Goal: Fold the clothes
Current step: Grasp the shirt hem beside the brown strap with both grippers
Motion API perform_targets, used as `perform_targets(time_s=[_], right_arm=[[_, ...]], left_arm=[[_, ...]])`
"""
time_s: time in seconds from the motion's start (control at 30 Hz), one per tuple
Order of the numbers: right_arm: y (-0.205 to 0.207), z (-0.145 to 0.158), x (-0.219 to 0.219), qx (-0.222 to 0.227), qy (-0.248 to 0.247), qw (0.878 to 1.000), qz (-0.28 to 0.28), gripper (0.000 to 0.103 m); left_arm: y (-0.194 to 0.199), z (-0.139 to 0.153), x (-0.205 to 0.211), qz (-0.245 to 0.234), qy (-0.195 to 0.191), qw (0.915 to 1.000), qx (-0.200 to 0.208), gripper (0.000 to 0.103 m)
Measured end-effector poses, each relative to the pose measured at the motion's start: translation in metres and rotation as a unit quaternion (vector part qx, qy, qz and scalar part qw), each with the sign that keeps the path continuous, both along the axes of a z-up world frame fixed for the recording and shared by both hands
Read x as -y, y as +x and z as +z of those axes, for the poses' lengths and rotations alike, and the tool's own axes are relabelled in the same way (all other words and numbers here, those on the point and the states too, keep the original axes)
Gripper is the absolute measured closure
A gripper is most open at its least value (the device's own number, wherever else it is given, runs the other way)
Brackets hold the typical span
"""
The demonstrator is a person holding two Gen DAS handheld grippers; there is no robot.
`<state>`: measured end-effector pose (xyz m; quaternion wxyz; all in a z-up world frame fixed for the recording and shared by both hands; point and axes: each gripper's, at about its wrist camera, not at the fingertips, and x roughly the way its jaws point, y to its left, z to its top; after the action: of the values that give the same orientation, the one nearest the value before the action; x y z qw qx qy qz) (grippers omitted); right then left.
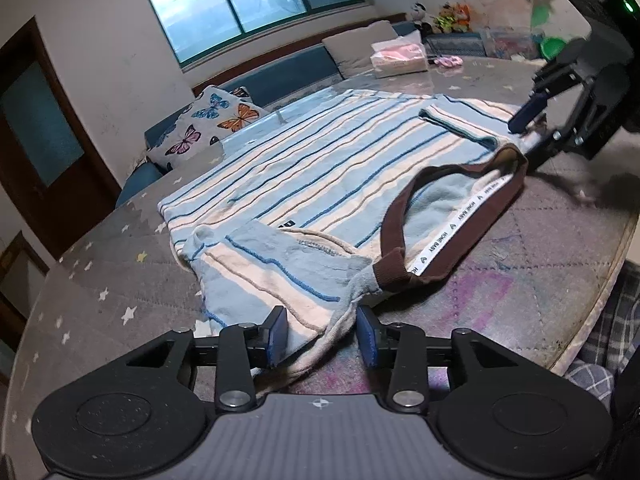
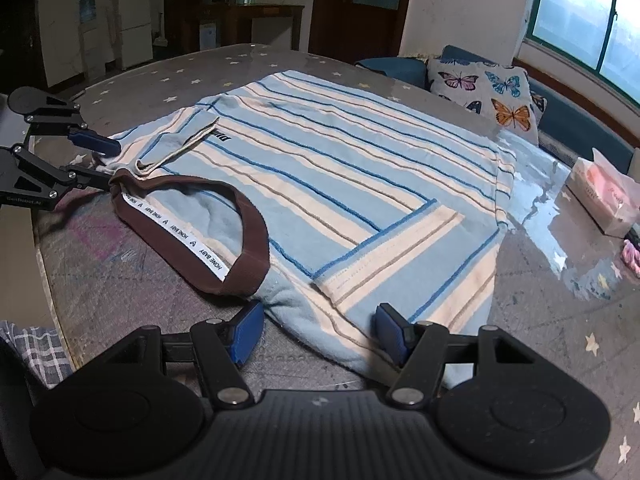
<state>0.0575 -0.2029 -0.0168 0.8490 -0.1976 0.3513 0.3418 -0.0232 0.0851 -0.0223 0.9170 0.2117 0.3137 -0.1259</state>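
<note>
Both claws released at the shoulders, first sleeve folds done

The left gripper (image 1: 322,334) stands unclenched with the striped shirt's (image 1: 320,160) shoulder fabric loose between its pads; the right gripper (image 2: 318,334) likewise gapes astride the other shoulder. Just ahead of each claw a sleeve lies folded inward, the brown collar (image 2: 248,236) between them. By my judgement, the body folds remain on the table (image 1: 540,248).
</note>
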Motion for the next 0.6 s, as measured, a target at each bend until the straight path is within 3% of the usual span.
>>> perform_targets(time_s=[0.27, 0.47, 0.6], right_arm=[[-0.007, -0.001, -0.002, 0.026, -0.005, 1.000, 0.003, 0.040], [-0.005, 0.000, -0.004, 0.032, -0.010, 0.999, 0.013, 0.040], [0.003, 0.001, -0.001, 0.011, -0.001, 1.000, 0.015, 0.043]], left_arm=[[0.004, 0.002, -0.005, -0.001, -0.001, 1.0000, -0.006, 0.050], [0.006, 0.004, -0.003, -0.009, 0.016, 0.9998, -0.013, 0.049], [0.008, 0.004, -0.004, -0.020, 0.021, 0.9994, -0.017, 0.049]])
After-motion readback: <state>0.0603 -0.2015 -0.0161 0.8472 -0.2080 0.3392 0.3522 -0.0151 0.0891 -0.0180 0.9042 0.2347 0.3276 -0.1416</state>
